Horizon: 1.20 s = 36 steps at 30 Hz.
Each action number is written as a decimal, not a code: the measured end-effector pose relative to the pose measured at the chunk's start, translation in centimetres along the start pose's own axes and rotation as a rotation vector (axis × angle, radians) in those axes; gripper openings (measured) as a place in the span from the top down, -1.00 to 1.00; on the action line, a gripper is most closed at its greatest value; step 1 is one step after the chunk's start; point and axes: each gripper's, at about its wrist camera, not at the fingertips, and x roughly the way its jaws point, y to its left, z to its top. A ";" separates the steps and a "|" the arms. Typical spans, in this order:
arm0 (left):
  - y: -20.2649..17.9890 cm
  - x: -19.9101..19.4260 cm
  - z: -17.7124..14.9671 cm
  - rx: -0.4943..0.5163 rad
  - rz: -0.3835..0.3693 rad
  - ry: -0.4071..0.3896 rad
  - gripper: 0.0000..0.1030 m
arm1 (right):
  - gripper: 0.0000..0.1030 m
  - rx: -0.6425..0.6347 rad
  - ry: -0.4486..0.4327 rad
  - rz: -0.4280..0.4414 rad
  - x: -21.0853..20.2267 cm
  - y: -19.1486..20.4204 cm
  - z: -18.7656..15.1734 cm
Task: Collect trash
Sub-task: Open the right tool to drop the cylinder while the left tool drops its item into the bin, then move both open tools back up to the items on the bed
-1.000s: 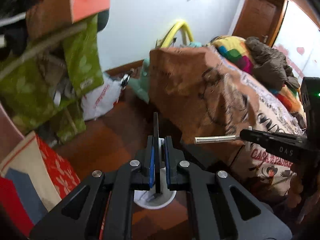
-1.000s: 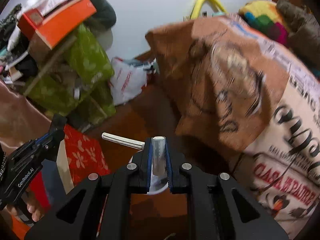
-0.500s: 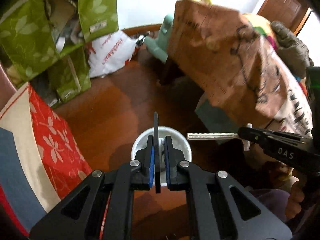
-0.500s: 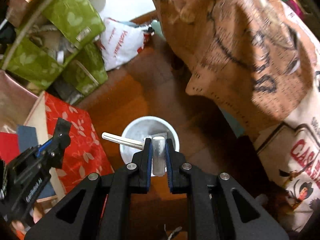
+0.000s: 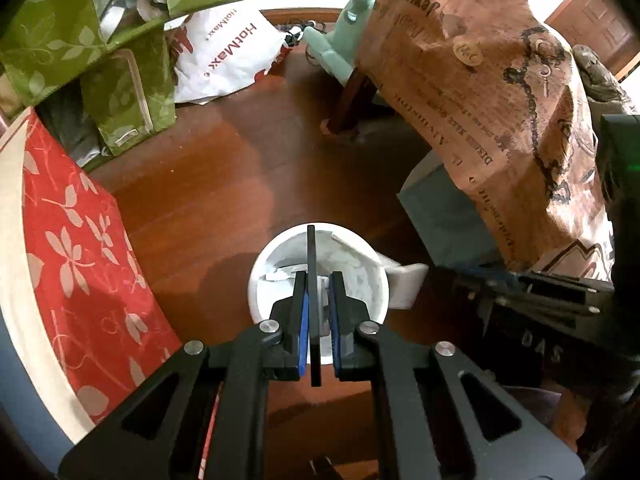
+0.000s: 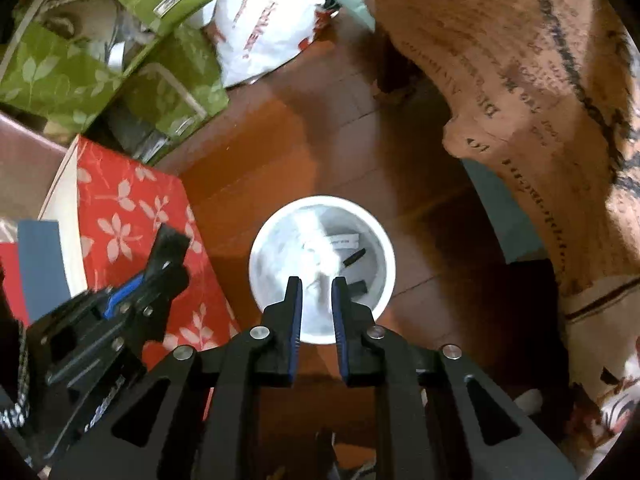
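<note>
Bin (image 6: 256,280), white and round, stands on the reddish wood floor (image 5: 208,184), directly below both grippers. Inside lie crumpled white paper, a white strip with small print too fine to read, and two small dark pieces.

Left gripper (image 5: 318,292) points steeply down over the bin's mouth, jaws clamped on a thin flat black piece (image 5: 312,264) seen edge-on, its far end above the bin's far rim. What the piece is cannot be made out.

Right gripper (image 6: 316,300) also points steeply down over the bin; its jaws are opening, with nothing between them.

Each gripper appears blurred at the edge of the other's view. "DAS" is readable on the right one's body in the left wrist view.

Red floral box (image 6: 132,216) sits left of the bin. Beyond it, green leaf-print bags (image 5: 60,40) and a white plastic bag (image 5: 224,52) printed "HotMax". Right of the bin hangs a brown printed cloth (image 5: 480,92), its lettering only partly legible.
</note>
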 end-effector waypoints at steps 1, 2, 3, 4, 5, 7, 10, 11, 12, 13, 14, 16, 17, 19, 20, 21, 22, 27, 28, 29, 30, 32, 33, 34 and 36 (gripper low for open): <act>0.0 0.2 0.1 0.002 0.001 0.002 0.85 | 0.73 -0.001 0.001 0.003 0.0 -0.1 0.0; -0.1 0.4 0.3 0.004 0.001 0.006 0.85 | 0.73 -0.001 0.003 0.006 -0.1 -0.3 0.0; -0.2 0.7 0.4 0.006 -0.001 0.010 0.85 | 0.73 -0.001 0.005 0.009 -0.2 -0.5 -0.1; -0.3 0.9 0.4 0.006 -0.003 0.017 0.85 | 0.72 0.000 0.005 0.010 -0.2 -0.6 0.0; -0.4 1.0 0.5 0.005 -0.007 0.023 0.85 | 0.72 0.003 0.005 0.010 -0.4 -0.7 0.0; -0.6 1.5 0.6 0.003 -0.021 0.041 0.85 | 0.72 0.012 0.000 0.007 -0.7 -1.0 0.0; -1.0 1.7 0.6 0.007 -0.026 0.050 0.85 | 0.72 0.019 -0.013 0.004 -1.4 -1.3 -0.1; -1.2 1.7 0.6 0.011 -0.027 0.054 0.85 | 0.72 0.017 -0.019 -0.001 -1.6 -1.4 -0.2; -1.3 1.7 0.7 0.011 -0.027 0.057 0.83 | 0.72 0.015 -0.025 -0.007 -1.9 -1.4 -0.2; -1.3 1.7 0.8 0.008 -0.022 0.061 0.73 | 0.72 0.013 -0.031 -0.014 -2.1 -1.4 -0.3; -1.3 1.7 0.8 0.005 -0.019 0.065 0.67 | 0.72 0.013 -0.036 -0.018 -2.4 -1.4 -0.3; -1.5 1.3 0.9 0.000 -0.016 0.060 0.57 | 0.72 0.014 -0.045 -0.014 -2.9 -1.3 -0.3; -1.6 1.0 0.9 0.003 -0.014 0.054 0.57 | 0.72 0.012 -0.051 -0.011 -3.2 -1.2 -0.4; -1.9 0.3 1.0 0.011 -0.007 0.041 0.56 | 0.71 0.003 -0.065 -0.011 -3.9 -1.1 -0.6; -2.1 -0.1 1.0 0.015 -0.003 0.033 0.56 | 0.71 -0.003 -0.071 -0.012 -4.2 -1.0 -0.6; -2.2 -0.7 1.0 0.021 0.001 0.024 0.55 | 0.70 -0.013 -0.082 -0.012 -4.8 -0.8 -0.8; -2.4 -1.2 1.1 0.026 0.005 0.013 0.55 | 0.68 -0.022 -0.093 -0.012 -5.3 -0.8 -1.0; -3.4 -4.4 1.3 0.037 0.017 -0.046 0.40 | 0.10 -0.049 -0.190 -0.022 -8.6 -0.3 -2.1; -3.6 -4.9 1.3 0.037 0.018 -0.055 0.35 | -0.01 -0.051 -0.211 -0.026 -9.2 -0.3 -2.3; -3.8 -5.7 1.3 0.036 0.020 -0.069 0.32 | -0.03 -0.053 -0.230 -0.031 -9.9 -0.3 -2.6; -4.0 -6.3 1.2 0.036 0.022 -0.079 0.26 | -0.04 -0.056 -0.247 -0.037 -10.6 -0.3 -2.8; -4.6 -7.7 1.1 0.042 0.027 -0.105 0.19 | -0.04 -0.059 -0.280 -0.042 -12.1 -0.4 -3.3; -5.0 -8.6 1.0 0.048 0.032 -0.121 0.16 | -0.04 -0.059 -0.297 -0.044 -12.9 -0.5 -3.5; -5.3 -9.2 0.9 0.053 0.034 -0.131 0.15 | -0.04 -0.058 -0.311 -0.043 -13.5 -0.7 -3.8; -6.1 -10.5 0.7 0.069 0.030 -0.153 0.15 | -0.04 -0.058 -0.346 -0.044 -15.0 -1.1 -4.5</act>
